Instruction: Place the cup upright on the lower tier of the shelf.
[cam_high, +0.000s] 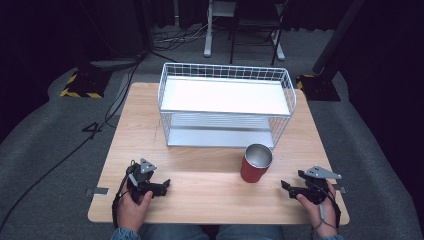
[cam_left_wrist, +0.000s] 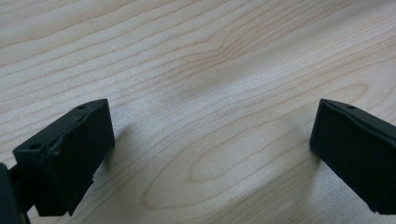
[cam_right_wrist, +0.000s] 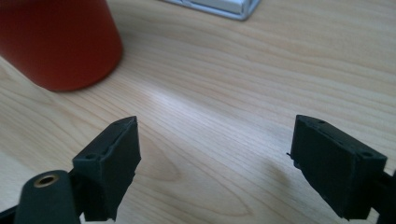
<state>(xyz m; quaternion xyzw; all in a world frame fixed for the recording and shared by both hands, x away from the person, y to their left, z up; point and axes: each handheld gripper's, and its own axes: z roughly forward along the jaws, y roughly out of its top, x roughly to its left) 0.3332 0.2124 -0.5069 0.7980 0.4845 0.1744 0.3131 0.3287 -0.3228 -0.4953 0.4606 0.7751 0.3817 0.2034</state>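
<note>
Both grippers rest low near the front edge of the table (cam_high: 150, 135), each in one of the person's hands, and neither holds anything. In the high view the left gripper (cam_high: 162, 186) sits toward the front left corner and the right gripper (cam_high: 286, 186) toward the front right corner, their tips turned inward toward each other. In the left gripper view the left gripper's (cam_left_wrist: 212, 140) jaws stand wide apart over bare wood; in the right gripper view the right gripper's (cam_right_wrist: 217, 154) jaws are spread just as wide.

Largest on the table is the white wire shelf rack (cam_high: 226, 102), which stands across the back half with its long side parallel to the back edge. It has an upper shelf and a lower one, both bare as far as can be seen.

Next comes the red cup (cam_high: 256, 163), upright with its open, metal-lined mouth up, just in front of the rack's right front corner and right of the table's middle. It seems to stand apart from the rack, though that gap is narrow.

What the coming move likely turns on is that the red cup (cam_right_wrist: 56, 39) lies ahead and to the left of the right gripper, clearly nearer to it than to the left one. Its axis is vertical, so a sideways approach with the jaws level and either side of the cup's wall looks the natural grasp. The spread jaws appear wide enough, though that is hard to judge.
</note>
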